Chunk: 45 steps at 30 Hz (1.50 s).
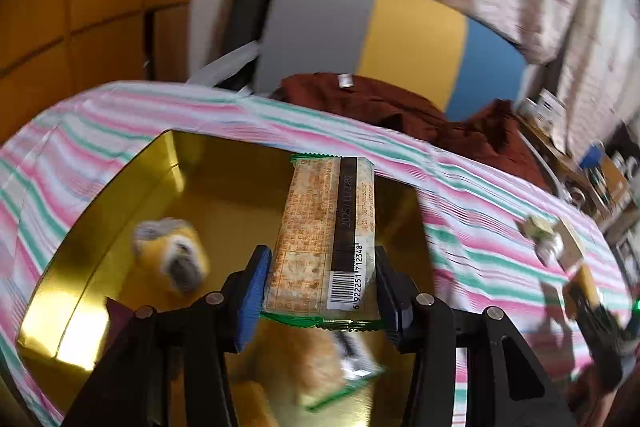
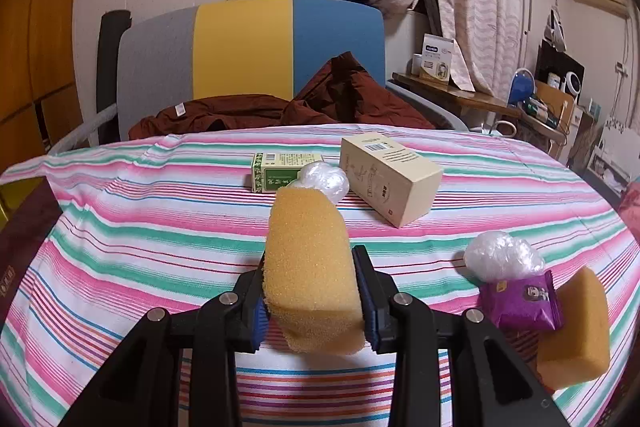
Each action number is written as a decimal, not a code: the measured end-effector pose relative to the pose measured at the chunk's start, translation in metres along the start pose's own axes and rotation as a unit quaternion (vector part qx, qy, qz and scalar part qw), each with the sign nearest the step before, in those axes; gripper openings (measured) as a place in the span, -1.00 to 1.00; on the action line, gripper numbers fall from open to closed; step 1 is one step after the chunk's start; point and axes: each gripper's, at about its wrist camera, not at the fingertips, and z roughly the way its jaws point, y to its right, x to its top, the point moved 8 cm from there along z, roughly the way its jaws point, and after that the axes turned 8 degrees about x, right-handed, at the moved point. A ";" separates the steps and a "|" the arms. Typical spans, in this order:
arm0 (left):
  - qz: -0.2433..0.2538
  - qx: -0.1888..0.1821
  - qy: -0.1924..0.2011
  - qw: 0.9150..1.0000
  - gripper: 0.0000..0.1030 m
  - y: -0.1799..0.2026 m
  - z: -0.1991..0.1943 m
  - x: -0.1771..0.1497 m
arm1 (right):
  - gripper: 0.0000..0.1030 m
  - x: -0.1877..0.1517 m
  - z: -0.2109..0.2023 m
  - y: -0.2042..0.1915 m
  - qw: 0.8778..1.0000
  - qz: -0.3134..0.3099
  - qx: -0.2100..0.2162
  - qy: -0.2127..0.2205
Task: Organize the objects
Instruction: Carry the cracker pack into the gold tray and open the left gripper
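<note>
My left gripper [image 1: 320, 287] is shut on a long snack packet [image 1: 320, 235] with a barcode and green edges, held above the open gold box [image 1: 60, 303]. Inside the box lie a yellow and grey object [image 1: 174, 255], blurred, and another green-edged packet [image 1: 340, 363]. My right gripper [image 2: 314, 301] is shut on a yellow sponge [image 2: 310, 267], held above the striped tablecloth [image 2: 140, 227]. On the cloth ahead are a green box [image 2: 280, 171], a cream carton [image 2: 390, 177] and a clear plastic ball [image 2: 324, 181].
At the right of the right wrist view lie another plastic ball [image 2: 502, 257], a purple packet [image 2: 520, 303] and a second yellow sponge [image 2: 576, 331]. A chair [image 2: 248, 51] with brown clothing [image 2: 320, 103] stands behind the table. A cluttered side table [image 2: 500, 103] stands at the far right.
</note>
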 end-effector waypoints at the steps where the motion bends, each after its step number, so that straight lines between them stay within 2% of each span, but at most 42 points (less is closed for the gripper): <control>1: -0.006 0.005 -0.009 1.000 -0.02 -0.009 0.006 0.002 | -0.31 0.000 0.001 -0.001 1.000 -0.004 -0.001 -0.001; 8: -0.006 0.026 -0.040 0.999 -0.02 -0.028 0.029 0.011 | -0.30 -0.001 0.003 -0.008 1.000 -0.023 -0.009 -0.007; 12: -0.004 0.039 -0.070 0.997 -0.02 -0.033 0.044 0.010 | -0.30 -0.002 0.004 -0.010 0.999 -0.029 -0.012 -0.010; 17: 0.001 0.049 -0.075 0.996 0.00 -0.033 0.049 0.010 | -0.30 -0.002 0.005 -0.013 0.999 -0.038 -0.014 -0.012; 22: -0.003 0.037 -0.054 0.998 0.13 -0.031 0.037 0.010 | -0.30 -0.003 0.005 -0.015 0.999 -0.043 -0.013 -0.013; 25: -0.006 0.019 -0.027 0.999 0.29 -0.027 0.022 0.011 | -0.30 -0.003 0.005 -0.015 0.999 -0.042 -0.013 -0.013; 27: -0.008 0.004 -0.002 1.000 0.50 -0.022 0.010 0.008 | -0.30 -0.002 0.004 -0.015 0.999 -0.041 -0.013 -0.011; 32: -0.004 -0.028 0.049 0.998 0.67 -0.010 -0.019 -0.002 | -0.30 -0.001 -0.001 -0.015 0.999 -0.039 -0.010 0.001; 36: 0.005 -0.030 0.074 0.997 0.82 -0.006 -0.035 -0.009 | -0.30 0.001 -0.005 -0.021 0.999 -0.054 -0.008 0.004; 39: 0.013 -0.033 0.078 0.996 0.82 -0.004 -0.043 -0.017 | -0.31 0.004 -0.007 -0.044 0.995 -0.095 0.010 -0.005; 45: 0.011 -0.035 0.083 0.996 0.82 -0.008 -0.050 -0.032 | -0.31 0.022 -0.033 -0.129 0.984 -0.108 0.142 0.012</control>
